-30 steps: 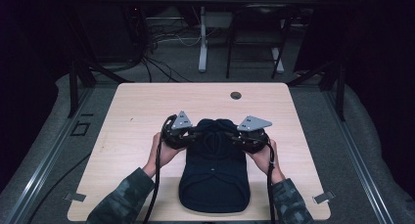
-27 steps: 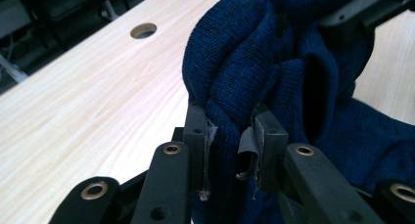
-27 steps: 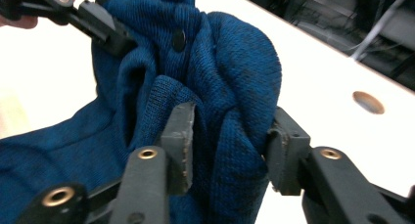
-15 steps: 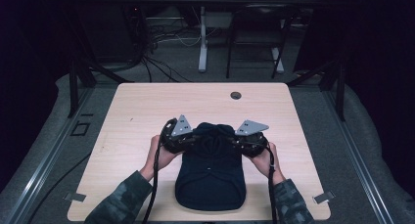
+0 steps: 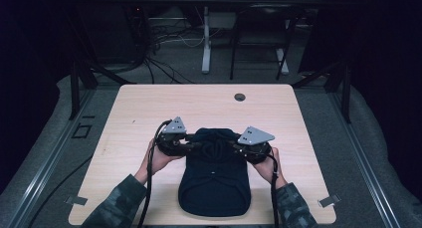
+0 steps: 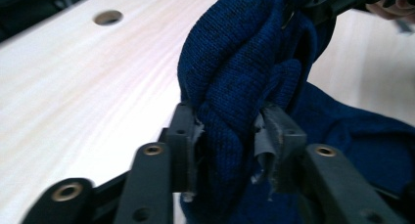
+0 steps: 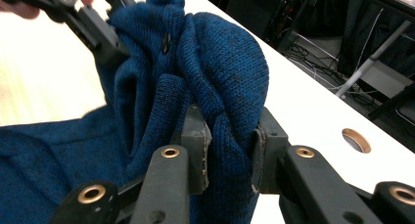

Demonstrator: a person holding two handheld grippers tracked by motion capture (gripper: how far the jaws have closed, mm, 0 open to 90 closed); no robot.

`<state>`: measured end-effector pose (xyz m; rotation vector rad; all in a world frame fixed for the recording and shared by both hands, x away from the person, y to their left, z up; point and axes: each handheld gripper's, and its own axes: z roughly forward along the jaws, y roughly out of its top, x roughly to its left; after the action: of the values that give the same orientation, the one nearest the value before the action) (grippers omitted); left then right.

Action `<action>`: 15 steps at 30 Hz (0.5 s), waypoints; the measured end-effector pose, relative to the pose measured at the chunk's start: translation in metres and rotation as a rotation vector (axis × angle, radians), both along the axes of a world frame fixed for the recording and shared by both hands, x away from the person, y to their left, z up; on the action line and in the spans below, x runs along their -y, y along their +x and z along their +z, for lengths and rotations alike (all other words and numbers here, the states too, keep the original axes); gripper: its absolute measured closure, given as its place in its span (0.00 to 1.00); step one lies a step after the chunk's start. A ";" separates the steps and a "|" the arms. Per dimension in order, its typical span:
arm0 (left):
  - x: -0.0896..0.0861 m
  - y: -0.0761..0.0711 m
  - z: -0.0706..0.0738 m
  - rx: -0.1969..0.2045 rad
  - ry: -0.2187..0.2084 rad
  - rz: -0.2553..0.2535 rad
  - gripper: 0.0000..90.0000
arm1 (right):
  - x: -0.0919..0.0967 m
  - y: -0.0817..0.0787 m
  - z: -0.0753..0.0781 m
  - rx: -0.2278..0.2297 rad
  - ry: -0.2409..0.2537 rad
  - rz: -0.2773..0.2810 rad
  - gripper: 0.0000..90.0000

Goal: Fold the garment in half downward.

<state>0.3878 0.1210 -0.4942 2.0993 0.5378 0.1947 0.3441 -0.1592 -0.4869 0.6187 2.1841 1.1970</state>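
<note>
Two tools, one garment: both are clamped on the same dark blue knitted sweater (image 5: 214,180), one on each side of its bunched far end.
Left tool (image 5: 191,146): jaws pinched onto a thick fold of knit; its own view has the wool squeezed between the two pads (image 6: 188,136).
Right tool (image 5: 233,149): same story, jaws closed on a gathered fold, the knit bulging up above them in its own view.
Where the sweater is: on the pale wooden surface (image 5: 149,108), at the near middle, right in front of the person; its near part lies flat and reaches almost to the near edge, while the far end is lifted into a rumpled hump between the tools.
Long axis: runs from the person away across the surface; the two grips sit across it, left and right, at about the same distance out.
Key relation: the hump lies directly between the tools, so neither hand is nearer; whatever comes next, a fold toward the person or a spread outward, I judge both hands must travel together or the knit will skew.
Hands: left hand (image 5: 160,158) and right hand (image 5: 268,166) rest low on the surface behind their tools, camouflage sleeves coming in from the near edge.
Around it: a round cable hole (image 5: 240,97) at the far edge, well apart from the work.
In the way: only the sweater's own flat half, lying on the path toward the person.
</note>
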 end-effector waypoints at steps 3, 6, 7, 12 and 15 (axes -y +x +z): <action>0.002 0.002 -0.004 -0.012 0.003 -0.001 0.68 | 0.001 0.000 0.000 0.001 -0.005 0.000 0.80; 0.007 0.001 -0.005 0.027 0.039 0.020 0.77 | 0.000 -0.001 0.001 0.018 -0.023 -0.009 0.80; 0.009 0.000 -0.004 0.050 0.050 0.033 0.79 | 0.001 0.000 0.001 0.017 -0.021 -0.011 0.80; 0.017 -0.010 0.006 0.177 0.088 0.073 0.81 | 0.004 0.000 0.004 0.024 -0.024 -0.044 0.78; 0.022 -0.016 0.013 0.260 0.116 0.097 0.81 | 0.007 0.001 0.010 -0.013 -0.015 -0.058 0.75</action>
<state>0.3719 0.0994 -0.4813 2.1182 0.4807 0.5585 0.3451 -0.1658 -0.4774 0.6808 2.1686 1.1487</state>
